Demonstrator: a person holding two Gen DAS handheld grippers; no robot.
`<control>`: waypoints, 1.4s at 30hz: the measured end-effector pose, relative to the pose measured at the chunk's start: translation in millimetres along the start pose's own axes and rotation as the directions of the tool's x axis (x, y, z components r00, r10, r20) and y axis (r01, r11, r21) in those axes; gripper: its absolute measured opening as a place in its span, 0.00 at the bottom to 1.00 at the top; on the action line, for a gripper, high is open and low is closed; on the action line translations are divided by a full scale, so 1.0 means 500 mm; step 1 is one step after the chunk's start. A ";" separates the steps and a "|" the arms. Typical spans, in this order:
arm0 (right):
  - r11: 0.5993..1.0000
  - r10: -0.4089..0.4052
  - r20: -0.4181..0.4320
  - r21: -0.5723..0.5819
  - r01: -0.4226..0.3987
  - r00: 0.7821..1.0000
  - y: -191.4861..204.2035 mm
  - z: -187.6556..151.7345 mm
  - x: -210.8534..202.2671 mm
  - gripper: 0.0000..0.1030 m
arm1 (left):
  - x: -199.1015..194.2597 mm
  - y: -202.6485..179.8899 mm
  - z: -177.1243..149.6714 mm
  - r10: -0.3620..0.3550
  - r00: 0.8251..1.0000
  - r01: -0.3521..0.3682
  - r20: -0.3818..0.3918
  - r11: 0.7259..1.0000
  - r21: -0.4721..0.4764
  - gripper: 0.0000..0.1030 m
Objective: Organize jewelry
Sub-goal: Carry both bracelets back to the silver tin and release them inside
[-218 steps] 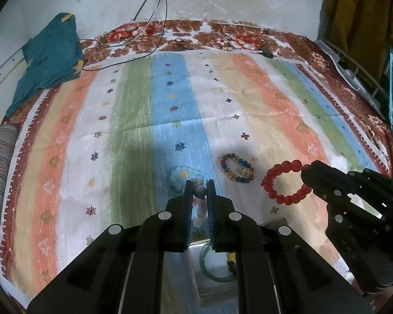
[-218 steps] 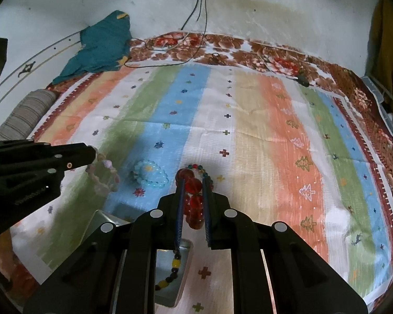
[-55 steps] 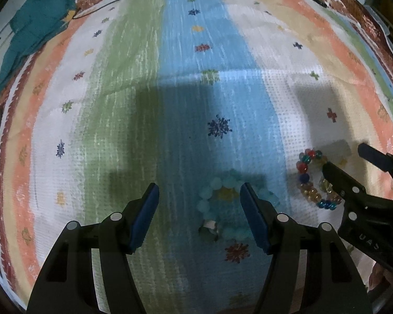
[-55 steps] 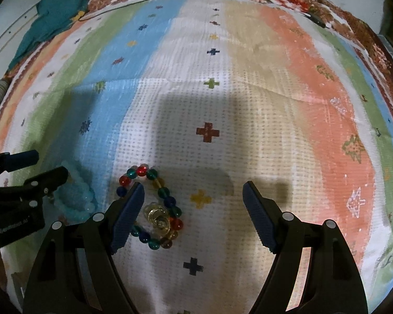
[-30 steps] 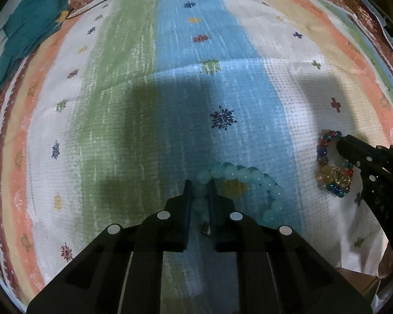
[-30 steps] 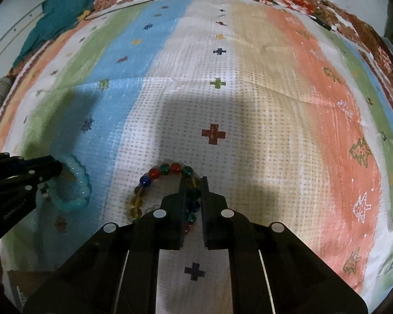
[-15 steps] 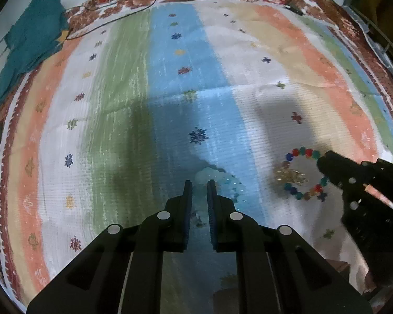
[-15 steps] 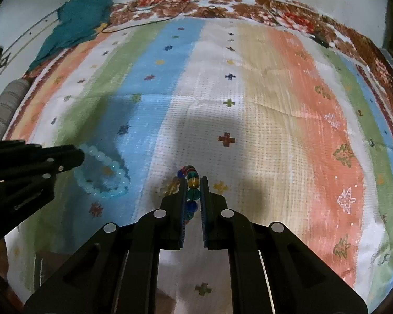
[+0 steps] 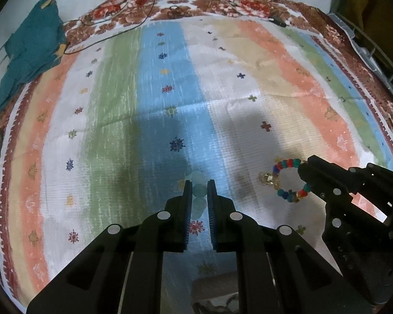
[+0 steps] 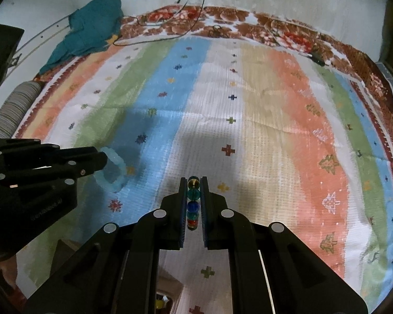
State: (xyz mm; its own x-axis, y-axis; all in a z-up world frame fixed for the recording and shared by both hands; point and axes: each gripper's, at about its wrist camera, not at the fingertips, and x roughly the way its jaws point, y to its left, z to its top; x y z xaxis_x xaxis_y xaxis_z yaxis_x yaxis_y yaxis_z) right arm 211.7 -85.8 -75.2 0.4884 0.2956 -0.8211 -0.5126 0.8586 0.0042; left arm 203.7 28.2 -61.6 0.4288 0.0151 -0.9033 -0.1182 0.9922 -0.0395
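Left wrist: left claw [image 9: 199, 192] clenched on pale bracelet [image 9: 198, 191], right claw [image 10: 194, 188] on multicolour bracelet [image 10: 193, 196]; both lifted, box [image 9: 217, 295] drop pending.

Left claw [image 9: 199, 191] pointing steeply down, jaws clamped, right claw [image 10: 194, 185] angled down, jaws clamped
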 end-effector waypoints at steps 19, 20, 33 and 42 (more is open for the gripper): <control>1.000 0.019 0.067 0.014 -0.020 0.998 0.001 -0.025 -0.080 0.10 | -0.085 -0.004 -0.032 -0.030 0.997 0.030 0.068 1.000 -0.006 0.11; 1.000 0.020 0.070 0.014 -0.021 0.997 0.001 -0.026 -0.083 0.10 | -0.087 -0.005 -0.033 -0.030 0.997 0.031 0.071 0.999 -0.007 0.11; 1.000 0.020 0.113 -0.004 -0.020 0.993 0.008 -0.042 -0.132 0.10 | -0.134 -0.013 -0.062 -0.040 0.993 0.041 0.114 0.999 -0.002 0.11; 0.999 0.045 0.130 -0.012 -0.043 0.991 0.015 -0.060 -0.163 0.10 | -0.167 -0.025 -0.089 -0.067 0.989 0.065 0.135 0.998 0.017 0.11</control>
State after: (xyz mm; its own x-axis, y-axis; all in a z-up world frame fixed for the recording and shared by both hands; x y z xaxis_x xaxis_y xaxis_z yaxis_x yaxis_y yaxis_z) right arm 146.8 -116.3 -25.5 0.5524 0.3853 -0.7392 -0.5419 0.8398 0.0328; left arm 129.3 8.9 -4.7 0.5529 -0.0349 -0.8325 -0.0743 0.9931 -0.0910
